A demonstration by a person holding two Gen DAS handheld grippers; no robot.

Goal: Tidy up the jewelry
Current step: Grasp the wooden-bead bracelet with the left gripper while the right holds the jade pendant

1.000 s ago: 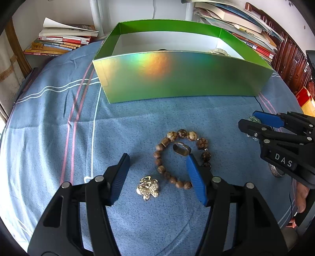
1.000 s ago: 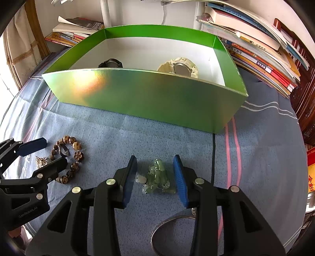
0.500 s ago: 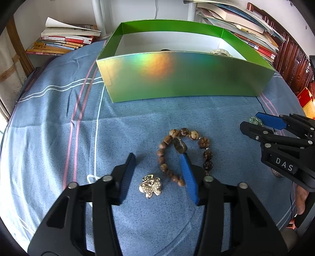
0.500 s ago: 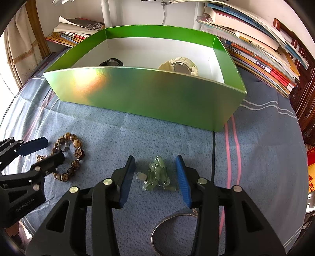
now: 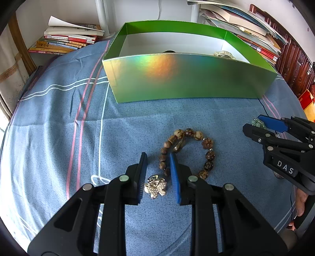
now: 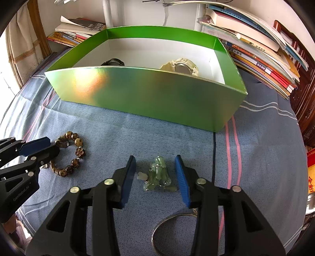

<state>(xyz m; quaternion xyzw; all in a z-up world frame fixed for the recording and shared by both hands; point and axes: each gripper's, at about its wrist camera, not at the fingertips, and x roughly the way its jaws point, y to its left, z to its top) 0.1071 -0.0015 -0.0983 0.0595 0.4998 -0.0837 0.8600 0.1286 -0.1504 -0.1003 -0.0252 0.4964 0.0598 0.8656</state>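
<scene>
My left gripper is open, its jaws either side of a small silver brooch on the blue cloth. A brown bead bracelet with a ring inside it lies just right of the brooch. My right gripper is open around a pale green bead cluster. The green box stands behind; it holds a black watch and a cream watch. The bracelet also shows in the right wrist view.
A metal hoop lies on the cloth under my right gripper. Book stacks stand at the back right and back left. A white pole rises behind the box. The striped blue cloth covers the table.
My left gripper has narrowed and shifted left, from spanning brooch and bracelet to framing the brooch alone. My right gripper has opened slightly around the green beads.
</scene>
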